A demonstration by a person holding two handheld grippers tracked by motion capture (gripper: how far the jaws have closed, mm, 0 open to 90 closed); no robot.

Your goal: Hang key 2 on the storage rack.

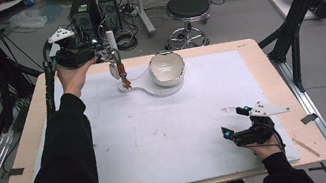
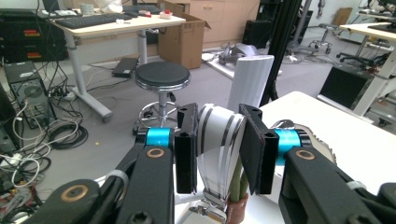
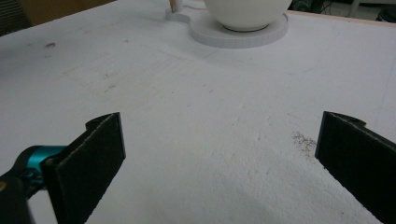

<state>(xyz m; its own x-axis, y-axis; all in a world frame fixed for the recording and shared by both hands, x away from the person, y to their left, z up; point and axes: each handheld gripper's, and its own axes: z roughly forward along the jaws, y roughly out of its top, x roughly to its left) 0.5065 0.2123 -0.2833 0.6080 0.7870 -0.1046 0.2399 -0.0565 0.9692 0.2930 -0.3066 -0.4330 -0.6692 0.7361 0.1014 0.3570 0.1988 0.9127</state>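
My left gripper [image 1: 109, 55] hovers over the table's far left, its jaws pointing right. In the left gripper view, my left gripper [image 2: 219, 151] is shut on a white object with grey stripes [image 2: 217, 140]. A metal clip [image 2: 210, 207] and a brown-banded green stem [image 2: 237, 196] hang below it. That object [image 1: 115, 61] is above the small end of a white base [image 1: 170, 89]. A white bowl [image 1: 167, 68] sits on the base's round part. My right gripper [image 1: 234, 121] rests at the near right, open and holding nothing [image 3: 219, 158].
A white sheet [image 1: 158, 133] covers most of the wooden table [image 1: 268, 68]. A black stool [image 1: 188, 8] and computer towers [image 1: 93, 10] stand on the floor beyond the far edge. Black frame legs [image 1: 298, 6] rise at the right.
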